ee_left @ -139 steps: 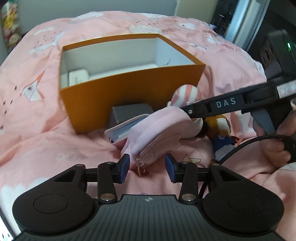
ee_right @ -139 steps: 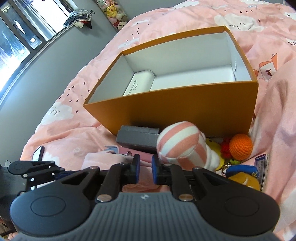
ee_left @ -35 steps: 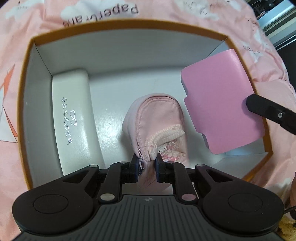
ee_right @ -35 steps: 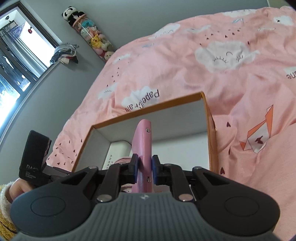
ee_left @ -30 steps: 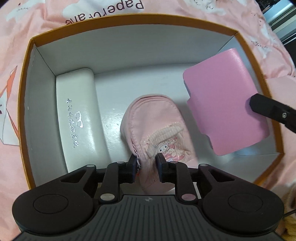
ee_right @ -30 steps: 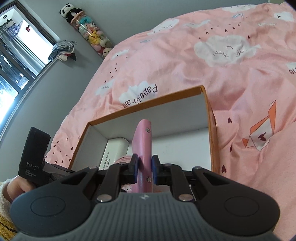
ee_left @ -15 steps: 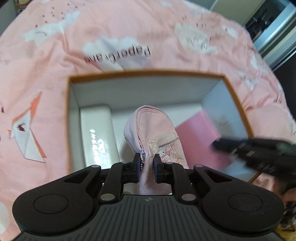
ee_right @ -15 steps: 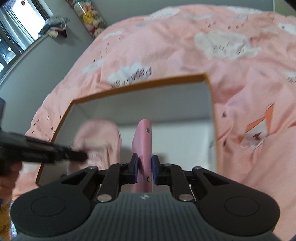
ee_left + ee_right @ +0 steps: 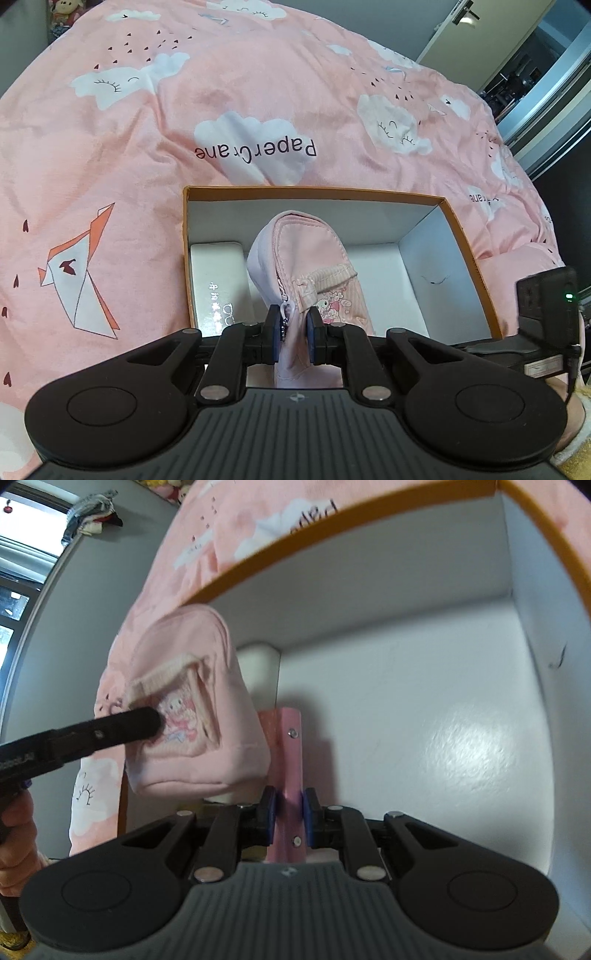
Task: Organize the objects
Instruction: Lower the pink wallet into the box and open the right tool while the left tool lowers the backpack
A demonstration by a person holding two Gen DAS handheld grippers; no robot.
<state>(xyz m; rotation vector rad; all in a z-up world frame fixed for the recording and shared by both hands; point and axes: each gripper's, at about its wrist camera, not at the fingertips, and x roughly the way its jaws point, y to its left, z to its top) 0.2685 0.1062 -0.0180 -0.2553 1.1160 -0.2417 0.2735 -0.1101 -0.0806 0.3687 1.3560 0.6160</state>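
My left gripper [image 9: 293, 334] is shut on a soft pink pouch [image 9: 303, 258] with a cartoon patch, holding it lifted over the orange box [image 9: 314, 192] with a white inside. In the right wrist view the same pouch [image 9: 184, 716] hangs at the left, with a left finger [image 9: 122, 725] across its patch. My right gripper [image 9: 289, 810] is shut on the edge of a flat pink wallet [image 9: 290, 746], low inside the box [image 9: 388, 524] near its white floor. A white glasses case [image 9: 216, 284] lies along the box's left wall.
The box sits on a pink bedspread [image 9: 110, 147] printed with clouds and paper cranes. The box's right half [image 9: 413, 295] is bare white floor. A hand [image 9: 14, 827] in a fuzzy sleeve shows at the left edge. A dark doorway [image 9: 535, 74] lies at the far right.
The left gripper closed on the pouch, then rose and pulled back, lifting it off the box floor. The right gripper dropped into the box with the pink wallet.
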